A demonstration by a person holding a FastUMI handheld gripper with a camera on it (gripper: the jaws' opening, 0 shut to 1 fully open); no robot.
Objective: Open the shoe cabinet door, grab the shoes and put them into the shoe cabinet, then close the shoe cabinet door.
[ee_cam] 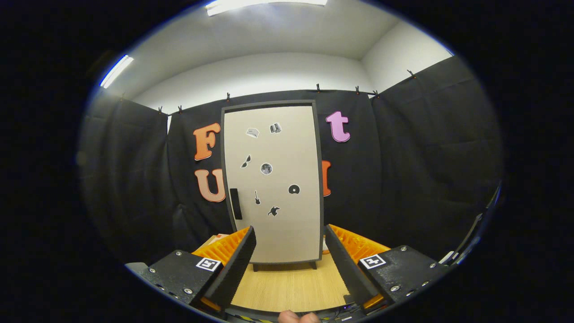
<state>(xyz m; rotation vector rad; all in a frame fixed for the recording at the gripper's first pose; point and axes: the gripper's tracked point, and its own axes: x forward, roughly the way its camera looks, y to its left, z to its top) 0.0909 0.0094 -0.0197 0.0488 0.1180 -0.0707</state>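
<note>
cabinet door (280, 179) is seen straight ahead of the gripper (290, 258), well beyond the fingertips (249, 233), and it is closed flat in its dark frame. the shoe cabinet (317, 179) stands upright on short dark legs on a light wooden floor (287, 282), against the black cloth wall (417, 170). the fingers are held wide apart and nothing is between them; the lower part of the door is seen through the gap.

a dark vertical handle (236, 203) is fixed near the left edge of the door, a little to the left of the left finger and beyond it. small stickers (266, 168) are placed on the door face. the shoes cannot be found with certainty; something orange (224, 246) is partly hidden behind both fingers, and it cannot be told what it is.

the door is judged to be a stiff, light panel which will swing on hinges at the right side, since the handle is at the left. the face looks smooth and gives no grip, so the handle should be taken, with one finger at each side of the bar. a pull along an arc is probably needed, not a straight pull, otherwise the fingers may slip off or the light cabinet may be dragged forward.

part of a hand (296, 317) is seen just behind the fingers.
</note>
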